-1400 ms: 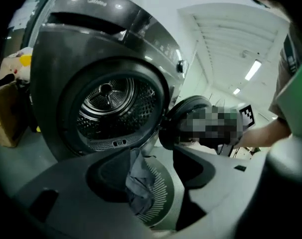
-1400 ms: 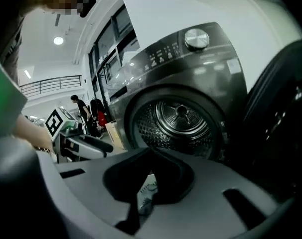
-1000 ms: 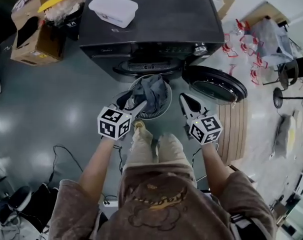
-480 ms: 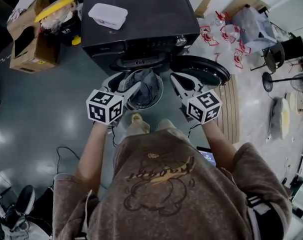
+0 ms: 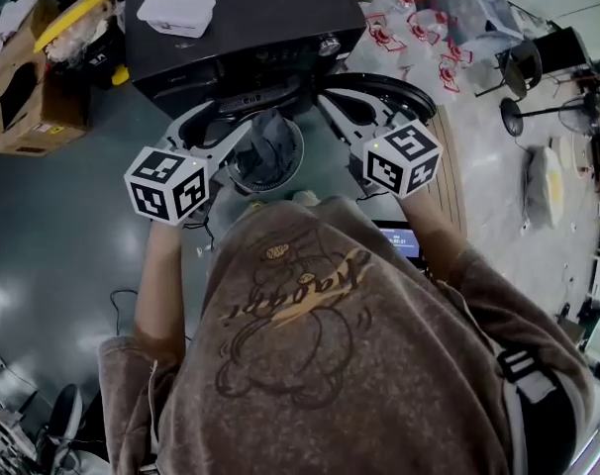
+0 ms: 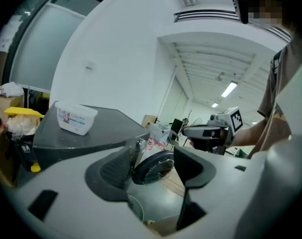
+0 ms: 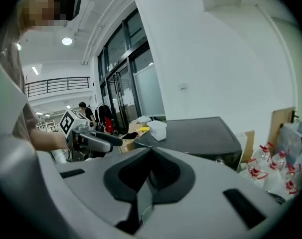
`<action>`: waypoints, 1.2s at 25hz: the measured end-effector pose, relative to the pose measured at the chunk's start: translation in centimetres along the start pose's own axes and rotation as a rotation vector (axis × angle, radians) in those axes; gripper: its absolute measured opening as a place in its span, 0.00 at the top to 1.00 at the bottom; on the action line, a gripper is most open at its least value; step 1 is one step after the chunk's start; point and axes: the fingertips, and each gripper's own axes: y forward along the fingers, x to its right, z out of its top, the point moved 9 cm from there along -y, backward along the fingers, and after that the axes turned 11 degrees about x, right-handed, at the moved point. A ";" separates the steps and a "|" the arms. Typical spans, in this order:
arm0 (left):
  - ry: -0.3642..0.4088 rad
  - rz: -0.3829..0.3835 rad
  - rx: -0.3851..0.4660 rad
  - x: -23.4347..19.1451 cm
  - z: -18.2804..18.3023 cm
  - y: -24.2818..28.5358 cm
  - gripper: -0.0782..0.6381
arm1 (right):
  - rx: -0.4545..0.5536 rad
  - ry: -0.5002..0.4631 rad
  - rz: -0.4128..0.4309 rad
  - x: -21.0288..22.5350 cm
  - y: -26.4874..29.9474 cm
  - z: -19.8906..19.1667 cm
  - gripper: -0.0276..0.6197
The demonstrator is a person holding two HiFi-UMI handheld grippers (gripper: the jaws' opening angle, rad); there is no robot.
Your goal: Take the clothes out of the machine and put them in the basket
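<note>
No writing can be read for sure. The sweatshirt (image 5: pixel 310 305) bears a cursive word across a drawing, too warped to spell. The label on the white box (image 6: pixel 76 117) atop the washing machine (image 5: pixel 250 18) is blurred.

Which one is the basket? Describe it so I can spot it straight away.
Find the big dark machine; on the floor right in front of it, beside its open round door, stands the basket. It is the only round, pale container, with grey clothes in it, unlike the square cardboard box further off.
</note>
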 end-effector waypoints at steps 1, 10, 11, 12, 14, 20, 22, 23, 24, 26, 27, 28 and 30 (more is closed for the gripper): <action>0.000 -0.014 0.004 0.1 0.4 -0.1 0.50 | 0.001 -0.006 0.009 0.1 -0.1 0.3 0.96; 0.047 0.010 0.131 1.4 3.7 -0.9 0.65 | 0.086 -0.021 0.023 1.7 -0.3 1.6 0.96; 0.048 0.020 0.147 1.6 3.8 -0.8 0.68 | 0.091 -0.025 0.025 1.8 -0.4 1.7 0.96; 0.050 0.032 0.166 1.6 3.7 -0.7 0.71 | 0.095 -0.032 0.030 2.0 -0.4 1.7 0.96; 0.074 0.069 0.215 1.7 3.5 -0.7 0.77 | 0.109 -0.052 0.046 2.2 -0.5 1.7 0.96; 0.144 0.133 0.267 2.4 1.1 -0.1 0.88 | 0.121 -0.096 0.087 3.0 -0.2 0.4 0.96; 0.143 0.149 0.260 2.4 0.2 0.1 0.88 | 0.122 -0.096 0.101 3.1 -0.1 -0.3 0.96; 0.135 0.164 0.260 2.4 -0.3 0.2 0.88 | 0.125 -0.094 0.103 3.1 -0.2 -0.7 0.96; 0.122 0.179 0.263 2.4 -0.7 0.4 0.88 | 0.130 -0.090 0.100 3.2 -0.3 -1.1 0.96; 0.099 0.199 0.270 2.5 -1.5 0.7 0.88 | 0.148 -0.069 0.074 3.6 -0.8 -1.8 0.96; 0.092 0.206 0.271 2.6 -1.7 0.9 0.88 | 0.157 -0.056 0.059 3.8 -1.1 -2.0 0.96; 0.086 0.213 0.271 2.7 -1.9 1.0 0.88 | 0.165 -0.048 0.049 3.9 -1.3 -2.0 0.96; 0.076 0.230 0.272 2.8 -2.0 1.1 0.88 | 0.168 -0.054 0.046 3.9 -1.4 -2.1 0.96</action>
